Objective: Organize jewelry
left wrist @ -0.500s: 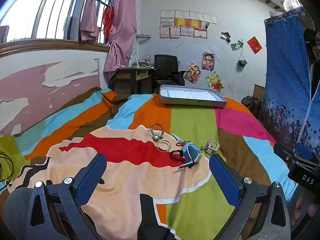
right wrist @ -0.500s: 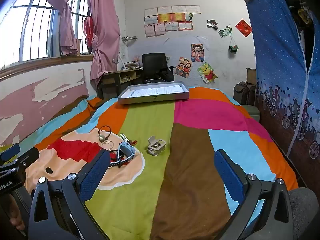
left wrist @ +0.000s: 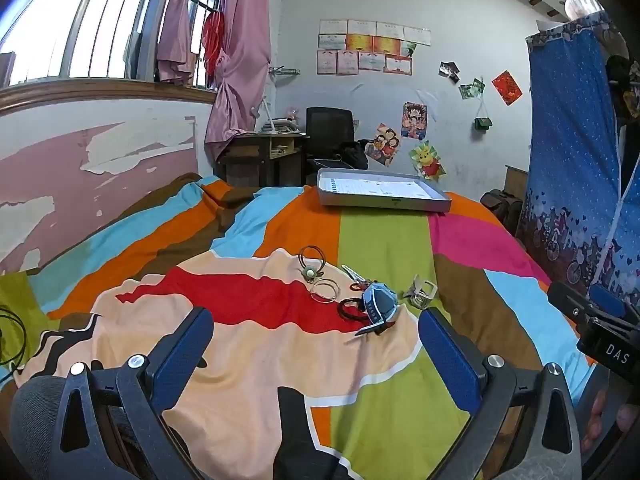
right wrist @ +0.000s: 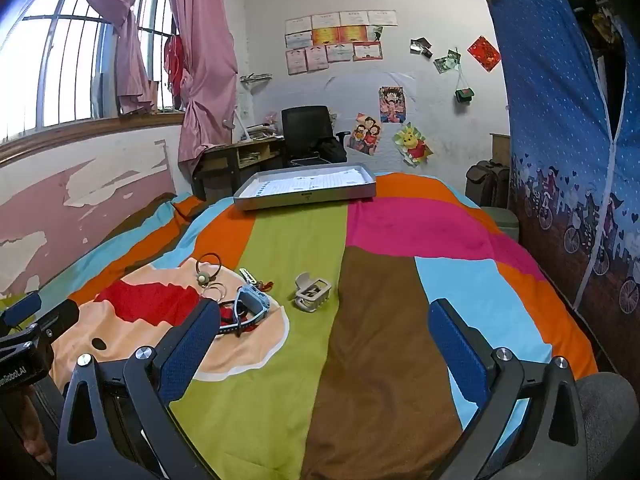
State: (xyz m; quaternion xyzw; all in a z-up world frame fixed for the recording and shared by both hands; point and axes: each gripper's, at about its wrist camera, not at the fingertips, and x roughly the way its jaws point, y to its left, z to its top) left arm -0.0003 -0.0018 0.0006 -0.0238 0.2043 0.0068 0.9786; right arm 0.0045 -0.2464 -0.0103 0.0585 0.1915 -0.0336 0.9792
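Observation:
Small accessories lie in a cluster on the striped bedspread: a blue watch (left wrist: pixel 378 304) (right wrist: pixel 250 303), a beige hair claw clip (left wrist: pixel 421 292) (right wrist: pixel 312 291), thin ring bangles (left wrist: pixel 325 290) (right wrist: pixel 214 291), a dark hair tie with a round charm (left wrist: pixel 311 261) (right wrist: pixel 207 267) and a small key-like piece (left wrist: pixel 354 274) (right wrist: pixel 250 276). A grey shallow tray (left wrist: pixel 384 202) (right wrist: pixel 304 196) sits at the far end of the bed. My left gripper (left wrist: pixel 316 344) is open, short of the cluster. My right gripper (right wrist: pixel 326 336) is open too, with the cluster ahead to its left.
The bed runs along a peeling wall with a barred window on the left. A desk (right wrist: pixel 236 156) and black office chair (right wrist: pixel 308 132) stand beyond the bed. A blue fabric wardrobe (right wrist: pixel 560 140) lines the right side. A black cable (left wrist: pixel 12 336) lies at the left edge.

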